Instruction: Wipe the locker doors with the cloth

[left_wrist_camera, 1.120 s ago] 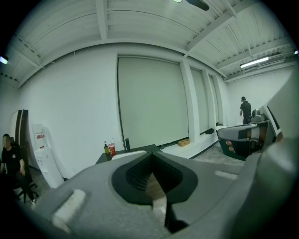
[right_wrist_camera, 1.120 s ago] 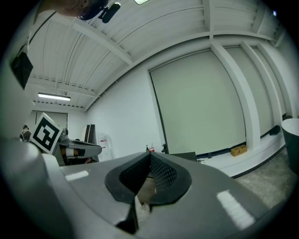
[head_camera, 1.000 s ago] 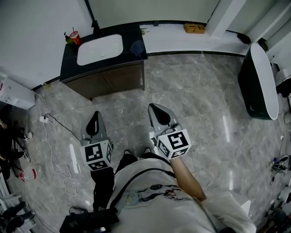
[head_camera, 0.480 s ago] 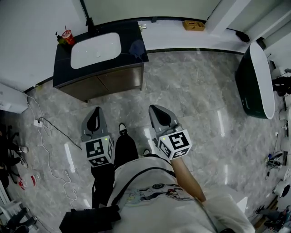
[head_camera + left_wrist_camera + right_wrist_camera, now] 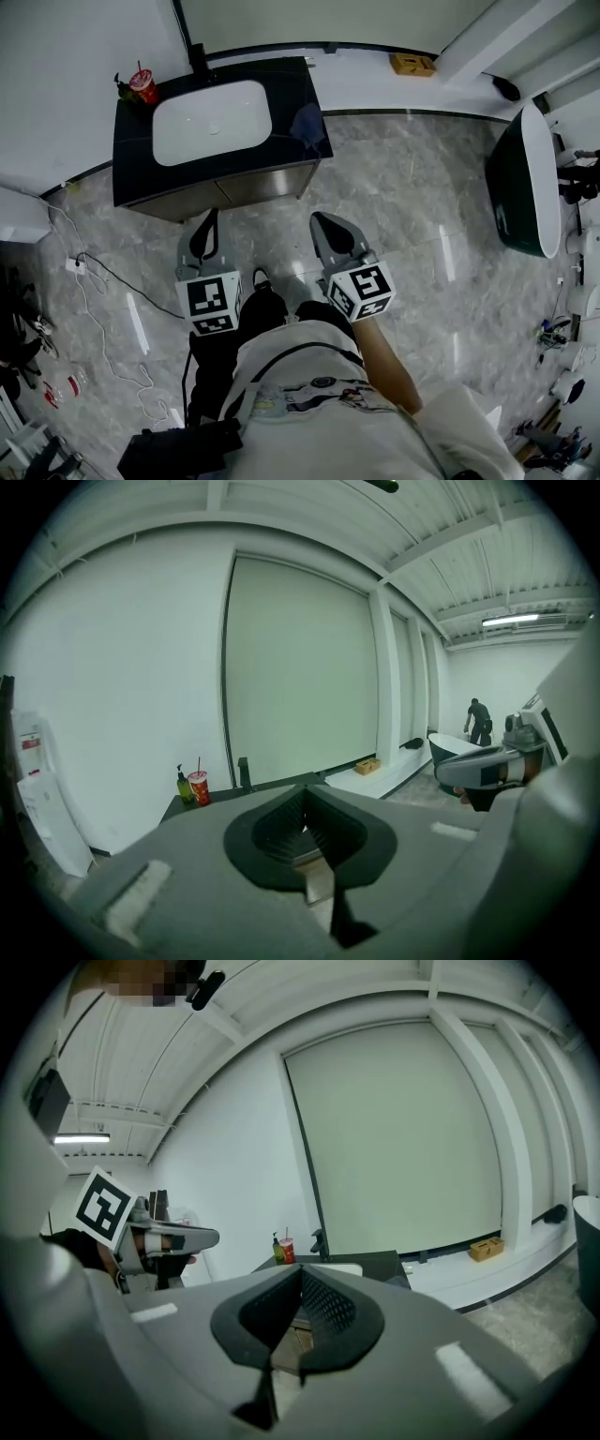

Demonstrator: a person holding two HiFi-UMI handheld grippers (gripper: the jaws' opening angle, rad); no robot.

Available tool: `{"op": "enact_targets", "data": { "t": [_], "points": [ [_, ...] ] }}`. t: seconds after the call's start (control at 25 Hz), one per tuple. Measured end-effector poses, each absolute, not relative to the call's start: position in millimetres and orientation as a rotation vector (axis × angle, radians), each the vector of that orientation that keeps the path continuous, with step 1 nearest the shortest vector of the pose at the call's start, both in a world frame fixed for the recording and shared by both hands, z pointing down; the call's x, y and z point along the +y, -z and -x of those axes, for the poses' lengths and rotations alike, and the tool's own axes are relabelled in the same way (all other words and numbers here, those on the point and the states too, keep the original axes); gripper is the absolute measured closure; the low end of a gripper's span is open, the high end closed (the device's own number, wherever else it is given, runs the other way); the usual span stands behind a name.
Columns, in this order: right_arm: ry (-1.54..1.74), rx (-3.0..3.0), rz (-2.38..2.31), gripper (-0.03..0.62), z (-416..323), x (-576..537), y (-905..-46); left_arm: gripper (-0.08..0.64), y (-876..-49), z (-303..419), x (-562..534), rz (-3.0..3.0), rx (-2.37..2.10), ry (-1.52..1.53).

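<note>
The worktop with the sink (image 5: 220, 127) now lies closer and more central, and both tools, left (image 5: 208, 225) and right (image 5: 325, 225), have neared its front.

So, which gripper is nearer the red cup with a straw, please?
Left. The left gripper is right of the red cup with a straw; the right gripper is farther right.

One dark vanity (image 5: 281, 84) with one white basin (image 5: 212, 122); one red cup (image 5: 143, 85); what looks like one soap bottle (image 5: 183, 785); one bathtub (image 5: 514, 187); one small box (image 5: 412, 64); two grippers, left gripper (image 5: 202, 246) and right gripper (image 5: 330, 236); one distant person (image 5: 479, 722).
</note>
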State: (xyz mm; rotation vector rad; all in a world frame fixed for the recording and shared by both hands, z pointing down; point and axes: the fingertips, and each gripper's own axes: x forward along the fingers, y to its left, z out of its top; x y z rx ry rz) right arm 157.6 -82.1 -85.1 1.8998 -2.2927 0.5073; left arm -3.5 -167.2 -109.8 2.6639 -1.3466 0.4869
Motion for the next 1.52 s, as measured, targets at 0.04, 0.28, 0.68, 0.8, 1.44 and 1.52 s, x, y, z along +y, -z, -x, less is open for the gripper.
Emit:
{"op": "enact_targets", "data": {
  "t": [0.04,0.28,0.68,0.8,1.44,1.52],
  "points": [
    [-0.523,-2.294,-1.884,0.588,-153,-89,80,0.560,105,2,-174,-2.657,-1.332,-0.497],
    [-0.648,-2.262,-1.806,0.588,-169,-126,36,0.560,76,-27,-200,-2.622,-1.278,-0.575],
    [-0.682,-2.218,-1.718,0.588,-249,-222,-20,0.560,32,-73,-257,-2.543,-1.320,-0.655],
    [-0.697,-2.153,-1.717,0.588,-276,-251,-51,0.560,9,-89,-276,-2.524,-1.310,-0.694],
    [-0.695,-1.930,-1.494,0.495,-346,-353,-189,0.560,-90,-119,-314,-2.373,-1.253,-0.873],
    [-0.709,-1.912,-1.470,0.464,-348,-361,-201,0.560,-93,-122,-313,-2.371,-1.245,-0.880]
  ]
}}
